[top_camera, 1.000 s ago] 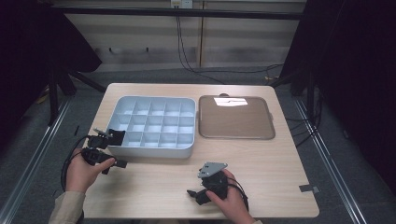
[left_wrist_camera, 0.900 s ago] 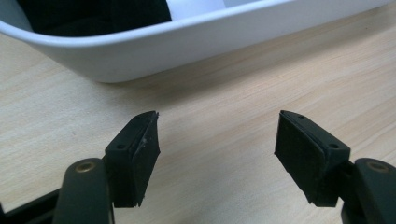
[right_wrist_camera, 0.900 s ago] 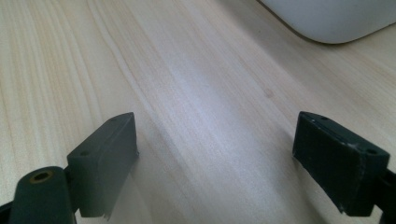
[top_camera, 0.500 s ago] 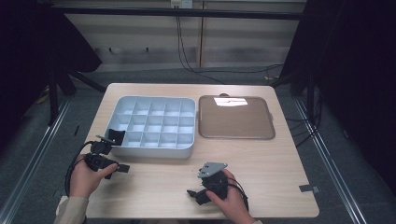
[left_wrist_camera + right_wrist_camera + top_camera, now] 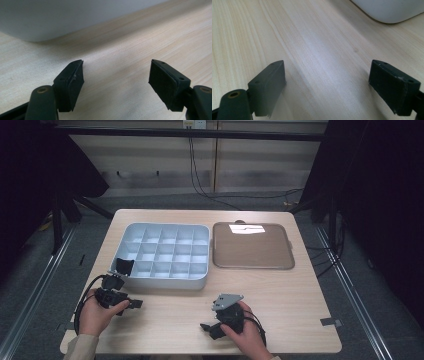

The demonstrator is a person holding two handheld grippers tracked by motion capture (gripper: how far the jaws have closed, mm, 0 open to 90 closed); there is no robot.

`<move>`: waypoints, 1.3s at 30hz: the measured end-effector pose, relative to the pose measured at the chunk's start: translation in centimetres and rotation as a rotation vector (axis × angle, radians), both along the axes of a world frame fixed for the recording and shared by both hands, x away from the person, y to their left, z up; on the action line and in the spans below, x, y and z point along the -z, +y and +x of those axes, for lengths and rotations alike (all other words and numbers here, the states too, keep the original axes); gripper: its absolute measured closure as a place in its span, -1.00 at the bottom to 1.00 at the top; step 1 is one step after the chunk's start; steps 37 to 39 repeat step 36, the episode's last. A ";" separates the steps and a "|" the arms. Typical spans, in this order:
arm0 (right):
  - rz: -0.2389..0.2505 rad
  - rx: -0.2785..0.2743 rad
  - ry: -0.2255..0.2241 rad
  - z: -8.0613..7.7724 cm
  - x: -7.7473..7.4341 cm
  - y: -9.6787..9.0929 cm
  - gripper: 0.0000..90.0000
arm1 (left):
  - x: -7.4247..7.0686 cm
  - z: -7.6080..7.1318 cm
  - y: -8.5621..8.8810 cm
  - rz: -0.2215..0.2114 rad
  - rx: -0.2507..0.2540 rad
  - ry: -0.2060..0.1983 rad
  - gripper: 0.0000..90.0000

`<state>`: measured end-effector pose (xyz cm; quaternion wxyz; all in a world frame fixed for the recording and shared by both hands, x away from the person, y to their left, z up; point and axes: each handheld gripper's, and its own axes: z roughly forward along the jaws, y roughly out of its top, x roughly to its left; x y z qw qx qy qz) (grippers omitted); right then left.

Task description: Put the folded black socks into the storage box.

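My left gripper (image 5: 131,303) lies low over the table by the near left corner of the white compartment tray (image 5: 165,281), held in a hand. In the left gripper view its jaws (image 5: 116,82) stand wide apart over bare wood and have just been opening a little further, with nothing between them. The tray's wall (image 5: 62,17) rises just ahead. My right gripper (image 5: 209,328) rests at the table's front, right of centre, with a grey plate on top. Its jaws (image 5: 327,87) are open over bare wood, and the tray's rounded corner (image 5: 392,10) lies farther off.
A brown flat tray (image 5: 252,245) sits to the right of the white one. A small black piece (image 5: 122,266) stands at the white tray's near left corner; I cannot tell what it is. Cables trail from both grippers. The light wooden table (image 5: 300,305) is bare at the front right.
The left hand has sunk a little toward the table and drifted slightly nearer and rightward with its gripper. The right hand has kept still.
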<state>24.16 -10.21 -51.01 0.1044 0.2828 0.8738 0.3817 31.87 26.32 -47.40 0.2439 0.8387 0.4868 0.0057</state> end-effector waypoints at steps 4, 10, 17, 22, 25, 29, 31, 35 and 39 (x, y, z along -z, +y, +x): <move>0.000 0.000 0.000 0.0 0.0 0.0 -0.70 | 0.4 -0.2 -0.1 -0.005 0.000 -0.029 -0.40; 0.000 0.000 0.000 0.0 0.0 0.0 -0.70 | 0.8 -0.8 0.0 -0.019 0.022 -0.096 -0.50; 0.000 0.000 0.000 0.0 0.0 0.0 -0.70 | 1.6 -1.9 0.0 0.000 0.063 -0.224 -0.55; 0.000 0.000 0.000 0.0 0.0 0.0 -0.70 | 2.0 -2.4 0.1 -0.015 0.062 -0.262 -0.60; 0.000 0.000 -0.001 0.0 0.0 0.0 -0.70 | 2.1 -2.5 0.2 -0.028 0.067 -0.271 -0.62; 0.000 -0.001 -0.001 0.0 0.0 0.0 -0.70 | 2.2 -2.7 0.5 -0.041 0.069 -0.286 -0.63; 0.000 0.000 0.000 0.0 0.0 0.0 -0.70 | 2.3 -2.8 0.4 -0.030 0.080 -0.299 -0.63; 0.000 0.000 0.000 0.0 0.0 0.0 -0.70 | 2.4 -2.9 0.4 -0.038 0.077 -0.305 -0.64; 0.000 0.000 0.000 0.0 0.0 0.0 -0.70 | 2.4 -2.9 0.5 -0.049 0.073 -0.303 -0.64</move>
